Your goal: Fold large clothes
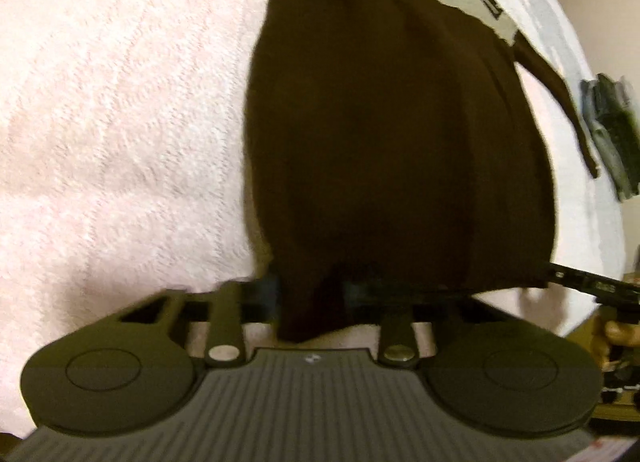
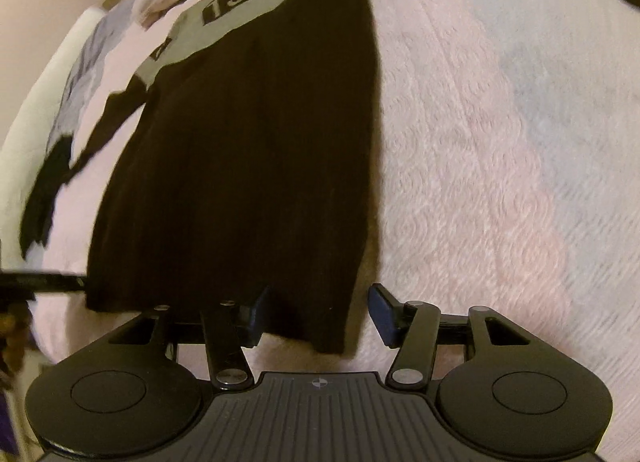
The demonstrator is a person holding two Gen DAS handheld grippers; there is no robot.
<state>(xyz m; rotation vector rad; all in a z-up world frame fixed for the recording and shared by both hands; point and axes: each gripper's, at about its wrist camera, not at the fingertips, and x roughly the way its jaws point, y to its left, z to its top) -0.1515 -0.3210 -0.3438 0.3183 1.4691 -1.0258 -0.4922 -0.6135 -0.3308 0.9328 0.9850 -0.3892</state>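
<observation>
The dark sweater point(image 2: 240, 150) lies lengthwise on the pink blanket point(image 2: 480, 142). The right gripper point(image 2: 316, 314) stands spread around the hem corner; the left gripper point(image 1: 312, 302) seems clamped on the hem, though blurred. Uneven lifting could skew the fold.

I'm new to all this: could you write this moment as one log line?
stage: hem ends | left tool: hidden by cloth | right tool: open around hem corner | dark sweater: flat on pink blanket
</observation>
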